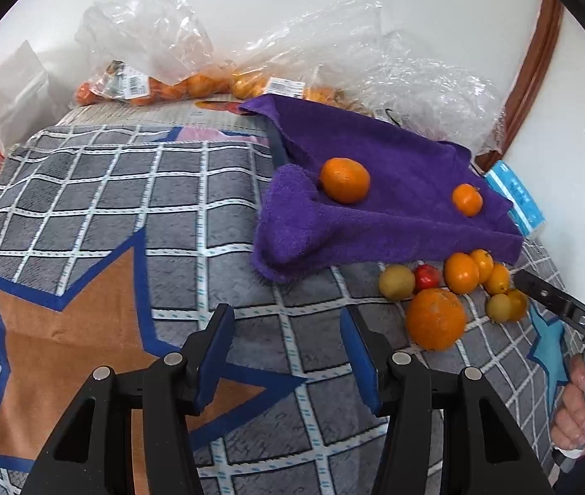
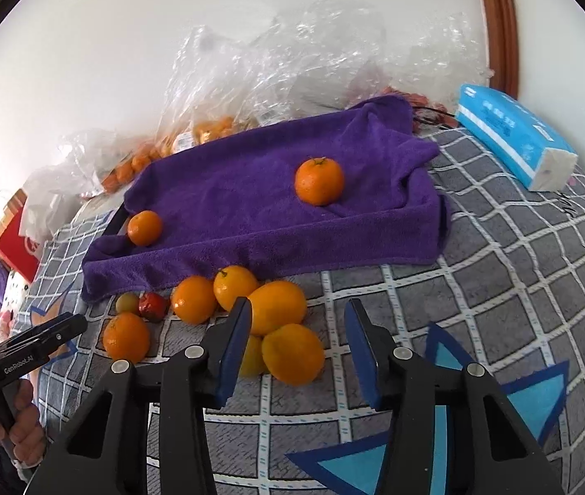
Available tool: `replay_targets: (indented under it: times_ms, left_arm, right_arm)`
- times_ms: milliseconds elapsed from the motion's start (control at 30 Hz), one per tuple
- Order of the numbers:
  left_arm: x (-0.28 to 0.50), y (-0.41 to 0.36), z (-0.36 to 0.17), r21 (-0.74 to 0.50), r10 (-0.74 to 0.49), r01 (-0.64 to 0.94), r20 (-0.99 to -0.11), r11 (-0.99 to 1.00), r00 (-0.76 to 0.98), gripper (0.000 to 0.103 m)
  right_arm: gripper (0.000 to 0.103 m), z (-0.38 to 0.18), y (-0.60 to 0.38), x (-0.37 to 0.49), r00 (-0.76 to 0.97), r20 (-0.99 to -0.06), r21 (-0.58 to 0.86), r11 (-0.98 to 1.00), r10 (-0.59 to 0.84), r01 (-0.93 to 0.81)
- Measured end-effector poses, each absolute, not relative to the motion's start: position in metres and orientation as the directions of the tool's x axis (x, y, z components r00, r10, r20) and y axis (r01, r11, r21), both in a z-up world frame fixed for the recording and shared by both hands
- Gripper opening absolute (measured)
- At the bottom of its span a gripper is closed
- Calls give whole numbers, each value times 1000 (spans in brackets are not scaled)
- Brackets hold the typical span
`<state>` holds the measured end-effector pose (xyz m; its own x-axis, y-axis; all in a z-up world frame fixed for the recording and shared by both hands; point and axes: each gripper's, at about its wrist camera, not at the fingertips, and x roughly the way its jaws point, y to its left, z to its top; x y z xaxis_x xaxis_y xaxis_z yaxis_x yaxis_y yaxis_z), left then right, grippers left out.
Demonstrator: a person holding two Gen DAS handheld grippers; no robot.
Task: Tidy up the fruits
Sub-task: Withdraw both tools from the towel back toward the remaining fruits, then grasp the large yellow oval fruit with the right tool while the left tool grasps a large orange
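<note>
Your right tool [image 2: 296, 346] hangs with jaws apart, gripping nothing, its left finger hiding part of 1 yellow fruit in the loose fruit pile [image 2: 226, 313] just ahead-left. Your left tool [image 1: 288, 354] gapes empty over the checked bedspread [image 1: 127, 189]. 2 oranges [image 2: 319, 181] sit on the purple towel [image 2: 251, 189] beyond.

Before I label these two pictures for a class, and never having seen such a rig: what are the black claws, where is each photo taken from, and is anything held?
There is no robot: a person holds a two-finger gripper in each hand, with a fisheye camera on each looking along its fingers. One picture is from the left gripper, the other from the right gripper. Both stand open and hold nothing.

On the checked blanket lies a purple towel with two oranges on it. A loose pile of fruit lies before it on the blanket, beside a blue tissue pack. Bagged fruit lies behind.
</note>
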<state>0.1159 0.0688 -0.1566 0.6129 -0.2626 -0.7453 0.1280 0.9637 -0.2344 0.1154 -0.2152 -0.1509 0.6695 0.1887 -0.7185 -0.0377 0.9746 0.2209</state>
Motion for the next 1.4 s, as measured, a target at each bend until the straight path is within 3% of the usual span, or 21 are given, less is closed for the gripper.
replay_targets:
  times_ms: [167,467,600,967,1400]
  left_arm:
    - [110,59,-157,-222,-289,184,-741,957,606,58]
    - [112,59,-157,-227,-281,168,-736,959,615,58]
    - [112,59,-158,-222,-278,168,-737,960,616,58]
    - [111,62,-156,-245,-295,168,-733,955,613,59]
    - [109,59,-156,-314,-401,248,-714,916,574,59]
  right_arm:
    - [46,-156,-196,124,661,-728,174,981,185,-83]
    - [51,-169,-187,142,624,-768,105,989,145,-100]
    - [46,-171,-191,143,614,-771,135,986,170,-102]
    - [45,-137,-208,108,712,-675,178,979,193,-96]
    - [45,-151,-241,71,698,-690,247,969,190,-19]
